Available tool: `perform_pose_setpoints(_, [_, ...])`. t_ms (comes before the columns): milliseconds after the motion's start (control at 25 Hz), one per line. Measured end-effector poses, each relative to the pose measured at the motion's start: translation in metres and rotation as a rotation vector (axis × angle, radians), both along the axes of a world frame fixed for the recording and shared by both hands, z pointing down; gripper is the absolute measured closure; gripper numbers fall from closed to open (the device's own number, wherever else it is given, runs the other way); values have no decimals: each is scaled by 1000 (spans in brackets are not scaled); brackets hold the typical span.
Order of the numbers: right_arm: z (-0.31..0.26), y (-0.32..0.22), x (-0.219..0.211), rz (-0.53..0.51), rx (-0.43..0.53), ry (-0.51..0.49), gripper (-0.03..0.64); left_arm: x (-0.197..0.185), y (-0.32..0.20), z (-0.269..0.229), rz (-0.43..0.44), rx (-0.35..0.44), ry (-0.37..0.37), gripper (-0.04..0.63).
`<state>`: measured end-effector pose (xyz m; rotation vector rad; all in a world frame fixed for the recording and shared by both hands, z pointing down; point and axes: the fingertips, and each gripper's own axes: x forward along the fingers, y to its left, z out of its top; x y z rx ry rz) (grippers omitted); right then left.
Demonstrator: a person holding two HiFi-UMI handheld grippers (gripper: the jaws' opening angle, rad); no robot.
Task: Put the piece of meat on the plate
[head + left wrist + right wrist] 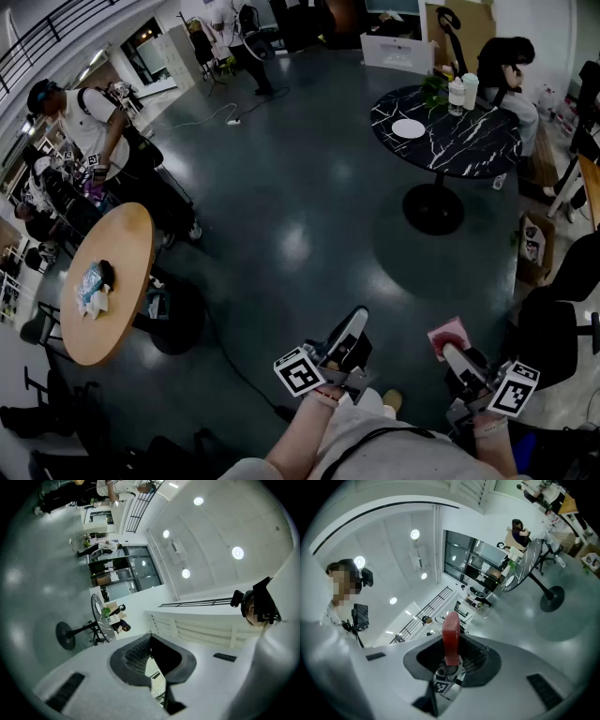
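Right tool (449, 348): clamped tight on the piece of meat (448, 335), pointing out ahead of the person.
Piece of meat: a red slab standing on edge between the pads, its end poking past the tips. It's up in the air over the dark floor (300, 216), well apart from the plate.
Plate (408, 128): white and round, lying on the black marbled desk (473, 145), way across the floor at the upper right of the head view.
Left tool (355, 319): jaws drawn together at the tips with nothing between them, tipped a little upward, near the right tool.
Black desk extras: two cups (464, 92) and a green plant (434, 89) at the far edge, with a seated person (506, 66) behind.
Wooden desk (117, 253): round, off to the left, with a crumpled bundle (94, 281) on top.
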<state>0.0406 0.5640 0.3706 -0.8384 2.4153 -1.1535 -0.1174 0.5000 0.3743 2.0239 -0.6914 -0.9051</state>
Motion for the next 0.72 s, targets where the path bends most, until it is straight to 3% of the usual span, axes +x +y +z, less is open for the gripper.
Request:
perform_pose_setpoints(400, [20,-56,13,-21,-65,-12,525,0,-44,24,-41,-66,-38,585])
perform_pose_setpoints(600, [18,-107,30,27,-80,5,525,12,-99,31,-16,-85,-9,586])
perform_pose_setpoints(720, [12,-144,35,38,-72,31,525,18,-141,28,5,-56,5,584])
